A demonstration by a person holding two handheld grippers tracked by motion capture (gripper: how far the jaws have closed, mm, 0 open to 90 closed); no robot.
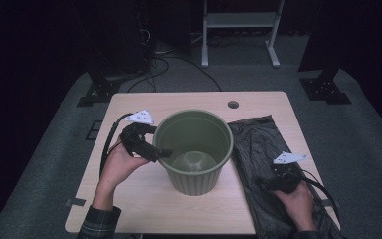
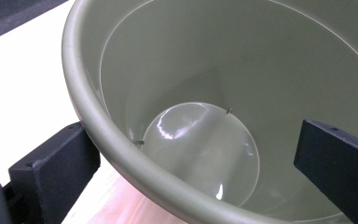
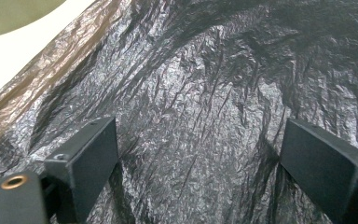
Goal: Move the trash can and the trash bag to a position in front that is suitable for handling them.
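- My left claw (image 2: 191, 154) straddles the smooth, round olive bucket's (image 1: 194, 149) rim mid-surface, jaws spread.
- My right claw (image 3: 198, 163) gapes over the crinkled, glossy black bag (image 3: 205, 84) beside it.
- The left gripper view reveals the bucket's shiny base.

overhead forward-down view, close gripper views, bucket (image 1: 194, 149) shared

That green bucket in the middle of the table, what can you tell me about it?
The green bucket is a round, olive-green tub that looks like smooth plastic, with a rolled rim and ribbed outer wall. It stands upright and empty near the middle of the wooden table; its glossy floor catches the light. The left tool straddles its near-left rim, one jaw inside and one outside, not yet pinching. A crumpled black plastic bag lies right beside it.
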